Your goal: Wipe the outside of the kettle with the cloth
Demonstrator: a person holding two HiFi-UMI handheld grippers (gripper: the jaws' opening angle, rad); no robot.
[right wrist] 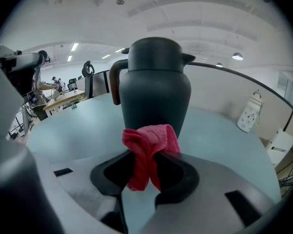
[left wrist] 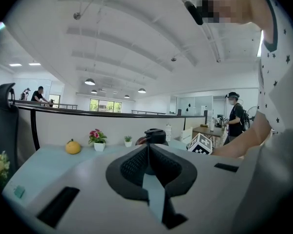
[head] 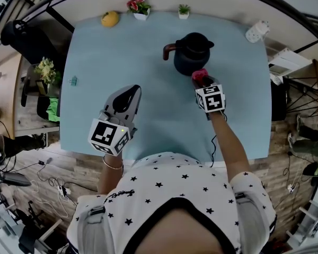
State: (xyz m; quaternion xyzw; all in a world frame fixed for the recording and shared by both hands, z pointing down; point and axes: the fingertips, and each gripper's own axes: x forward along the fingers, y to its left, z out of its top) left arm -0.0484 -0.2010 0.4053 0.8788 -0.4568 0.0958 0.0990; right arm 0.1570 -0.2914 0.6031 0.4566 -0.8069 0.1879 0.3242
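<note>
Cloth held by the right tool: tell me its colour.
Pinkish red. The cloth shows best in the right gripper view, in front of the dark kettle.

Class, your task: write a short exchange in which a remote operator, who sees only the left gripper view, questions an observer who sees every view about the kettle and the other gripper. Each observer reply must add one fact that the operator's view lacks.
Operator: My own jaws block most of the table. Is the right gripper holding anything?
Observer: Yes. It is shut on a red cloth, bunched up between its jaws.
Operator: Where is that cloth relative to the kettle?
Observer: Low on the kettle's body, on the side facing the person. The head view shows it right at the wall, though I cannot confirm actual contact.
</note>
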